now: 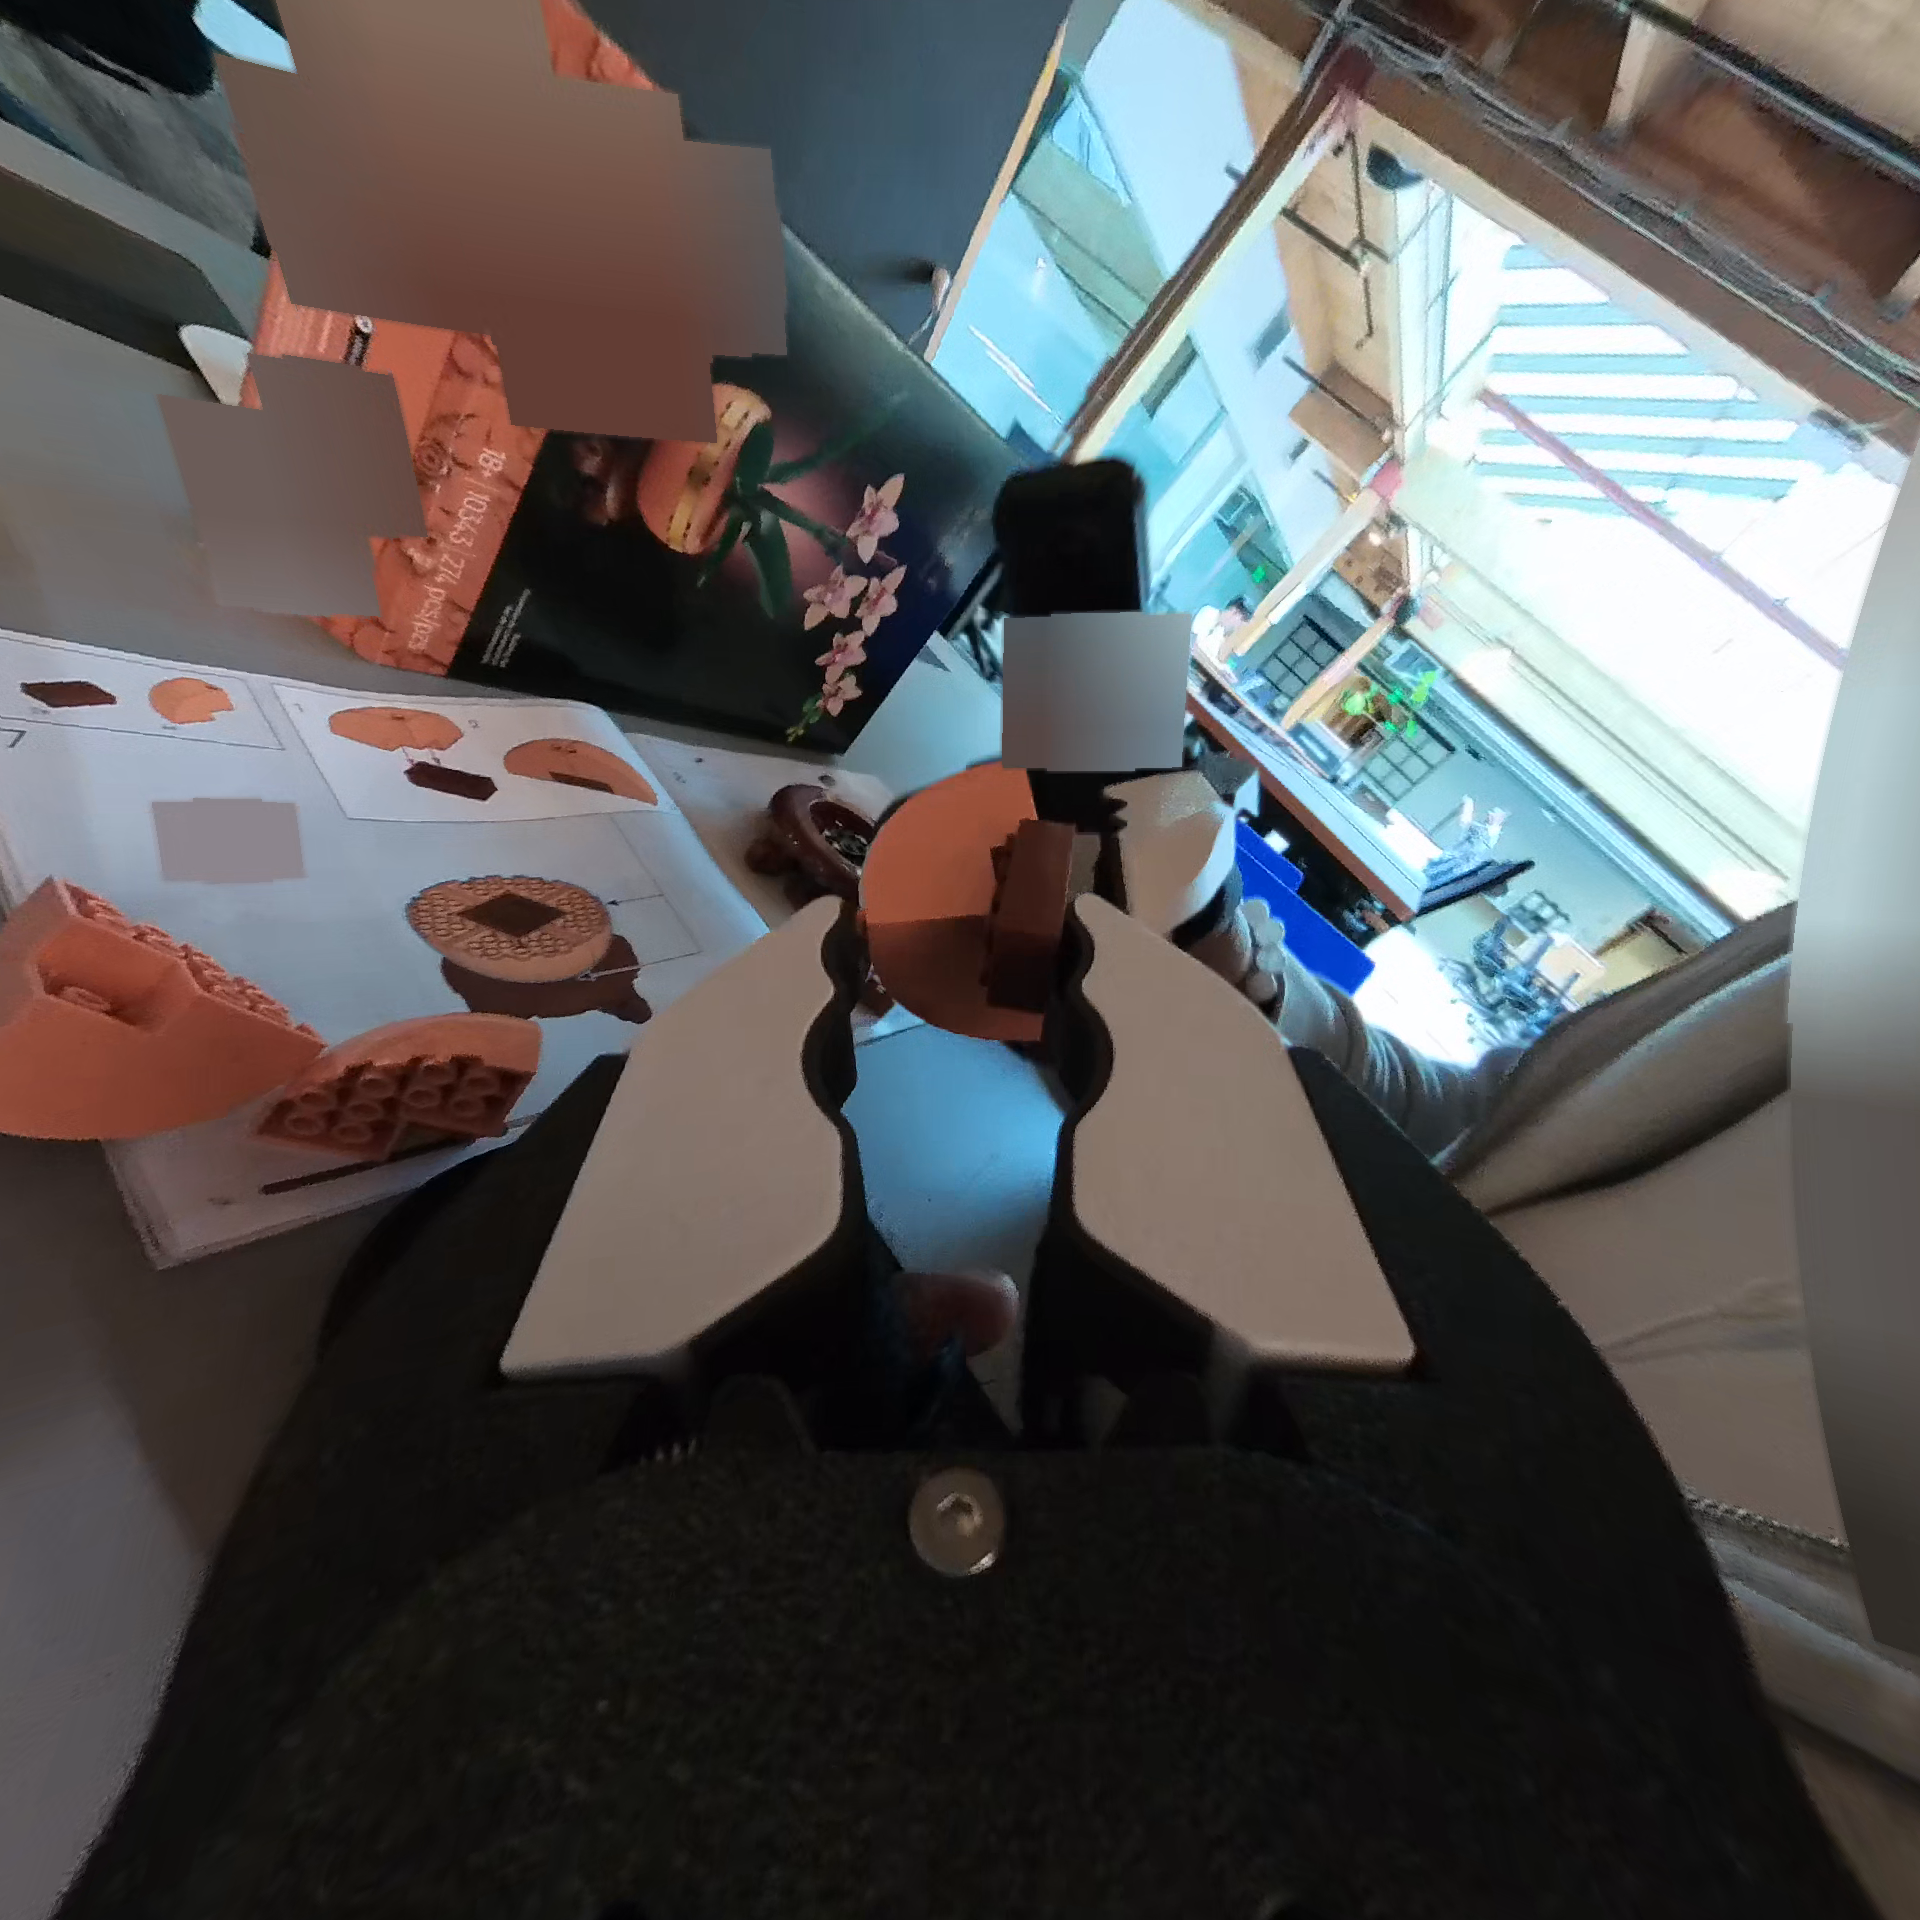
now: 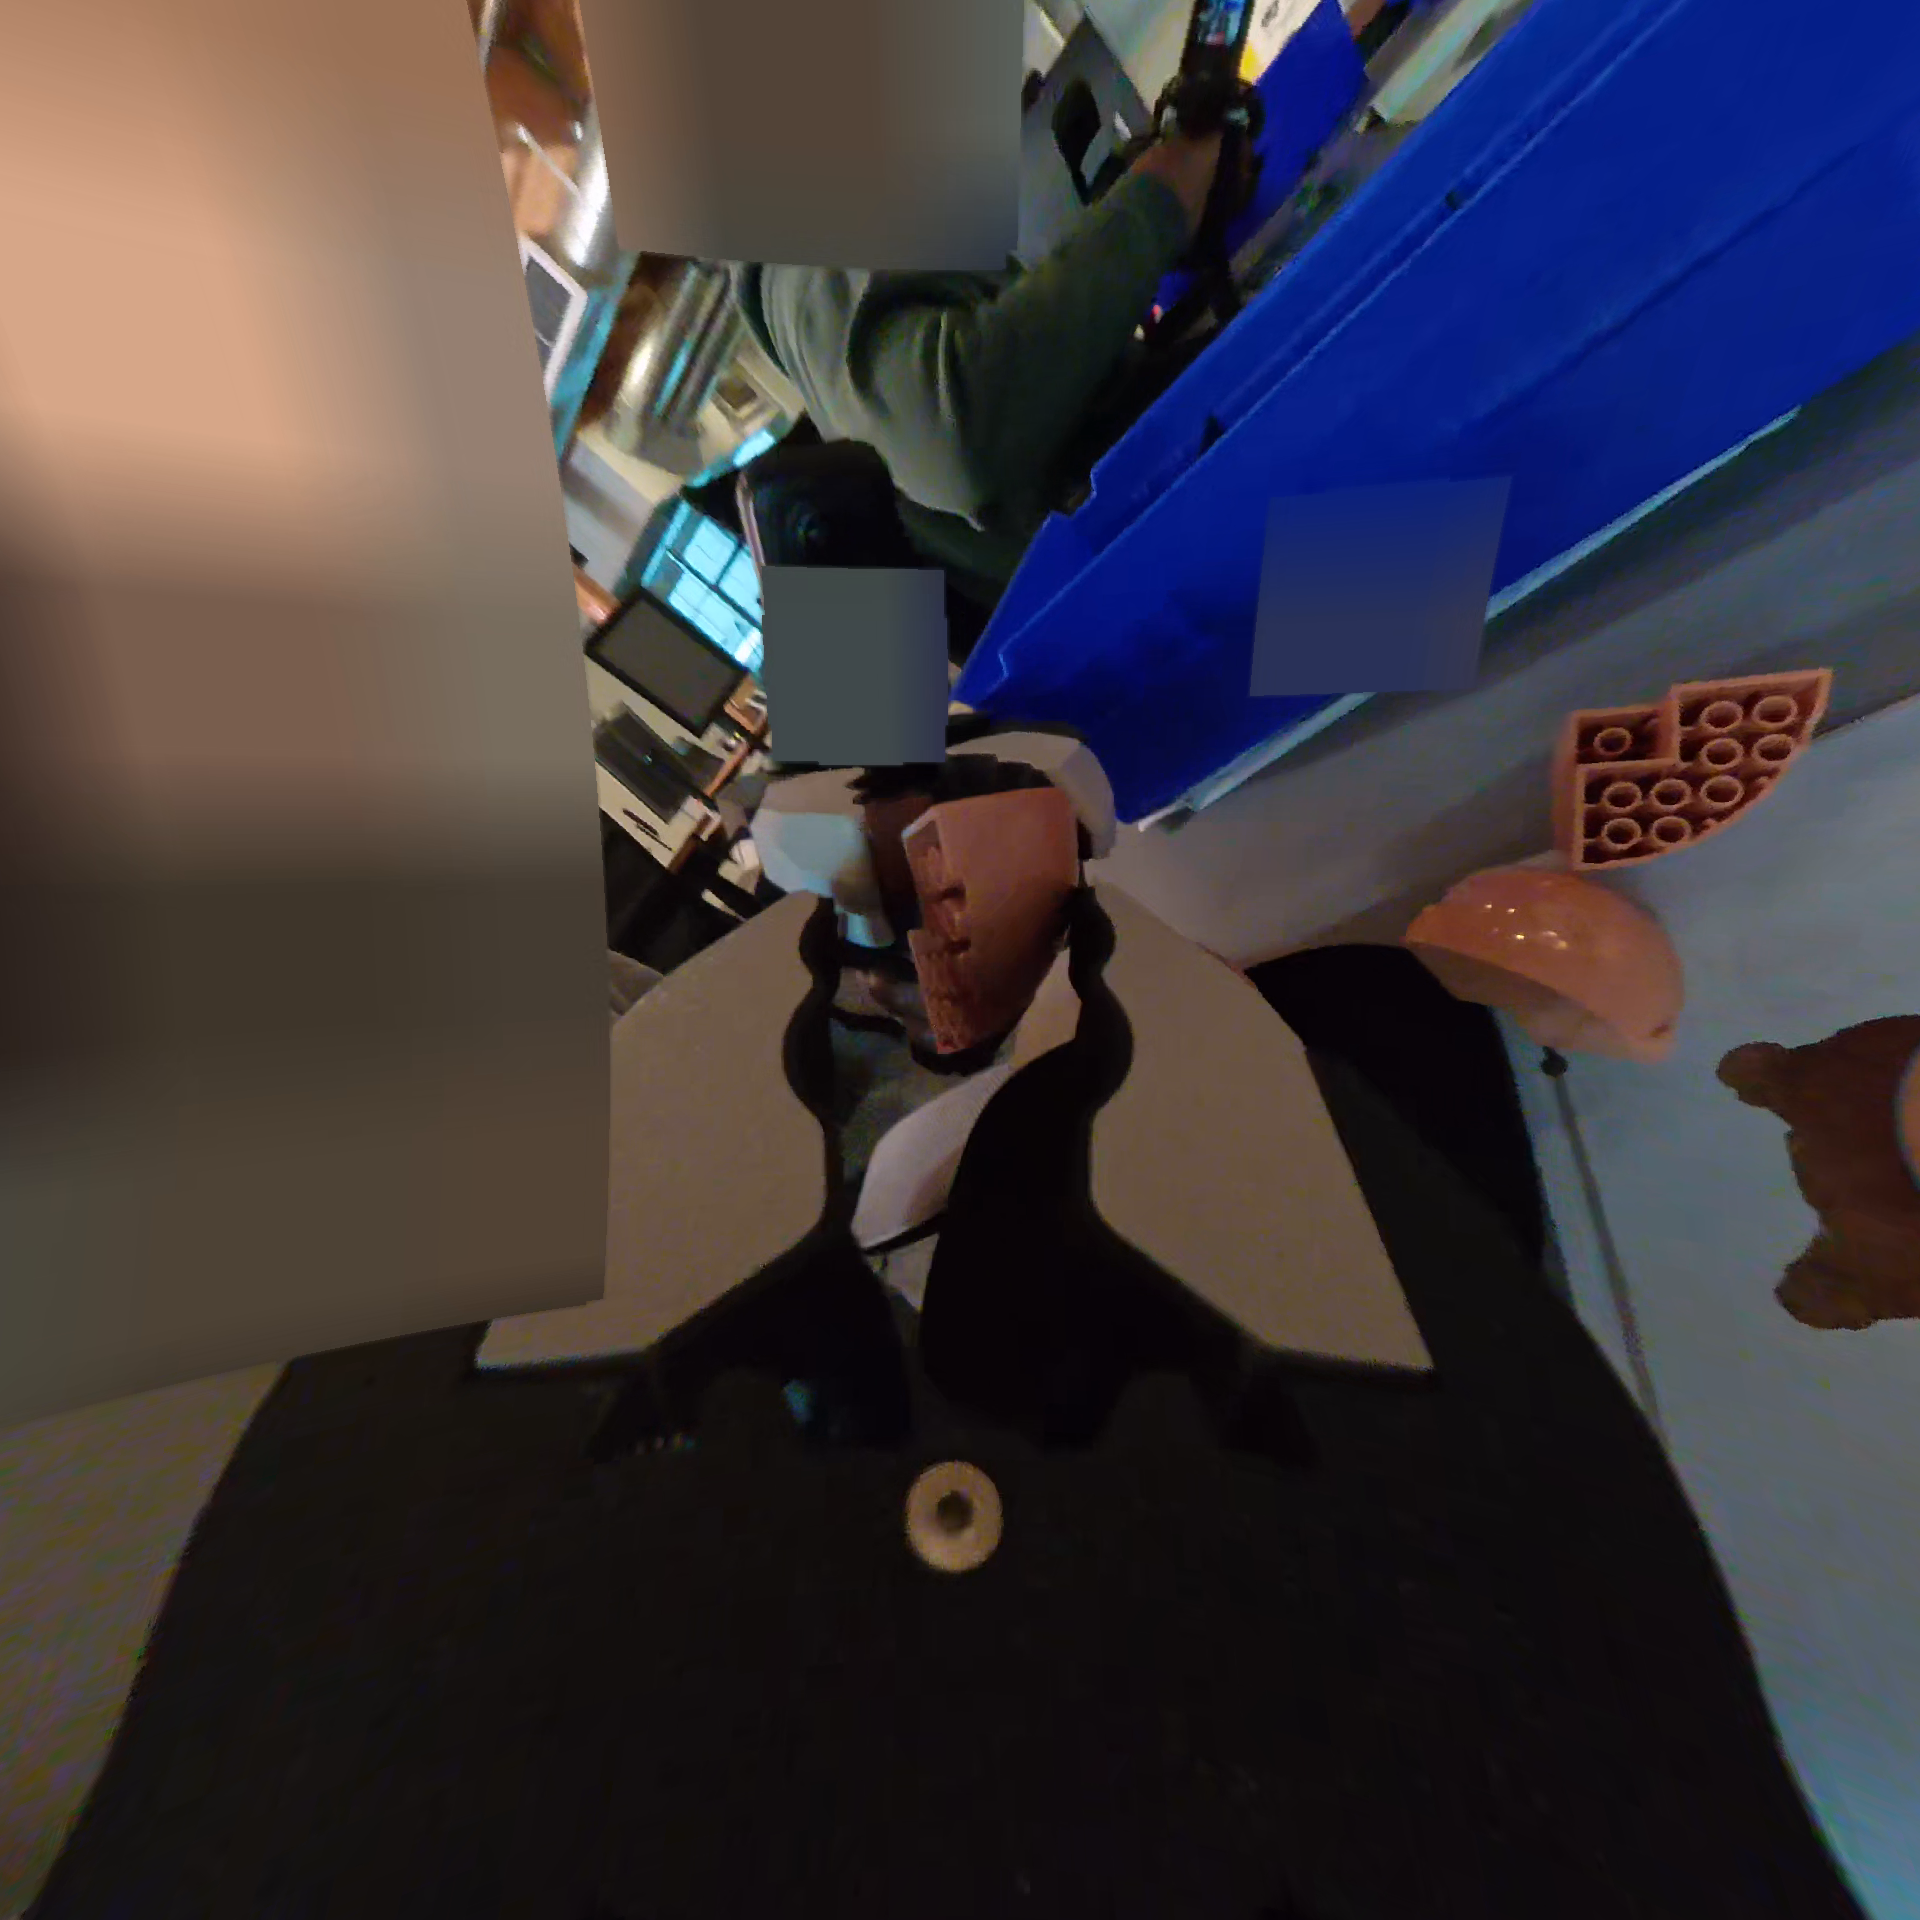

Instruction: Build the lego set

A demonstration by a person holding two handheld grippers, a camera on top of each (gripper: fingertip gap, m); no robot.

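My left gripper [image 1: 958, 920] is shut on an orange quarter-dome piece [image 1: 935, 894] with a dark brown brick [image 1: 1029, 914] stuck to its flat side. One pad presses the orange side and the other presses the brick, and the piece is held up off the table. My right gripper [image 2: 956, 914] faces it from the other side. The same orange piece [image 2: 1013, 883] and brown brick [image 2: 888, 852] stand between its fingers, with a gap on the brick side, so it is open. The left gripper's white fingers [image 2: 805, 847] show past the piece. One right fingertip [image 1: 1174, 842] shows in the left wrist view.
An open instruction booklet [image 1: 364, 883] lies at left with two orange curved pieces [image 1: 114, 1018] [image 1: 405, 1091] on it. A set box [image 1: 623, 582] and a brown base [image 1: 810, 842] lie behind. A blue bin [image 2: 1351, 364], an orange quarter piece [image 2: 1683, 769] and a dome piece [image 2: 1548, 956] lie at right. Both grippers' tips are close together, under 4 cm apart.
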